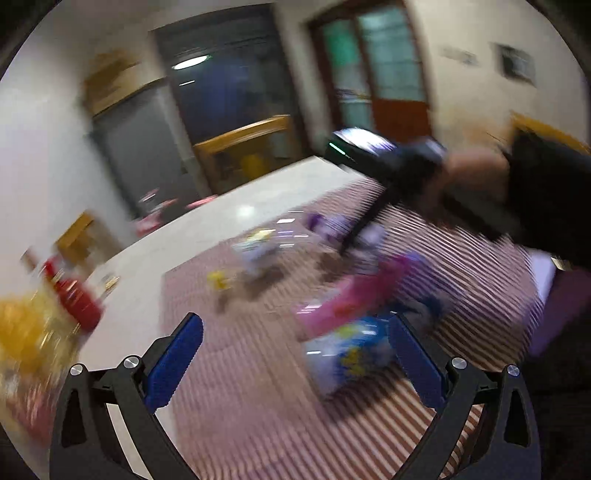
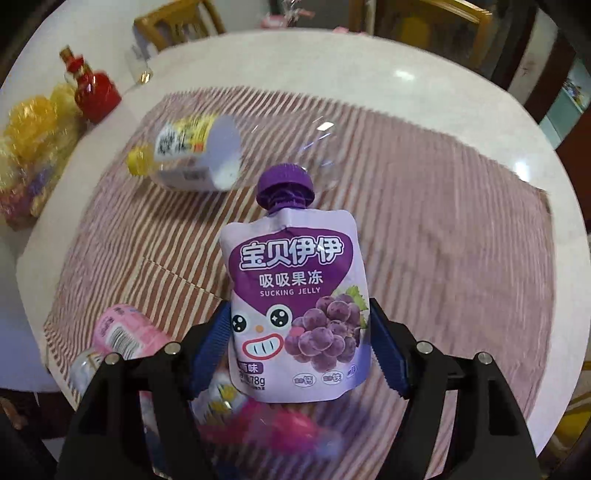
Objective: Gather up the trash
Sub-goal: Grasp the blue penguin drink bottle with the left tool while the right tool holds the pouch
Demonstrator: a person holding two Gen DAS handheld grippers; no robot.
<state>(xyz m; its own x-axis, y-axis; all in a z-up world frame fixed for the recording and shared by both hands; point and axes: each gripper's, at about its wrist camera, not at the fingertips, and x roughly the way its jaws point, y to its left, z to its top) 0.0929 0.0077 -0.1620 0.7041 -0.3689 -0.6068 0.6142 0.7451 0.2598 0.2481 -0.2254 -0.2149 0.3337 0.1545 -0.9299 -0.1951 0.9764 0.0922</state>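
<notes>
My right gripper (image 2: 299, 343) is shut on a purple grape jelly pouch (image 2: 295, 295) with a purple cap, held upright above the striped placemat (image 2: 424, 240). A yellow-capped pouch (image 2: 192, 155) lies on the mat beyond it, a pink pouch (image 2: 122, 332) to the lower left. My left gripper (image 1: 295, 354) is open and empty above the striped placemat (image 1: 258, 369). A blue wrapper (image 1: 351, 354) and a pink pouch (image 1: 351, 295) lie just ahead of its right finger. The left wrist view is blurred; the right gripper (image 1: 354, 236) shows there with the purple pouch (image 1: 332, 225).
A red bottle (image 2: 92, 88) and yellow wrapped sweets (image 2: 33, 147) stand at the table's left edge. A clear plastic bowl (image 2: 295, 155) sits on the mat behind the held pouch. Wooden chairs (image 2: 177, 22) stand beyond the round white table (image 2: 369, 62).
</notes>
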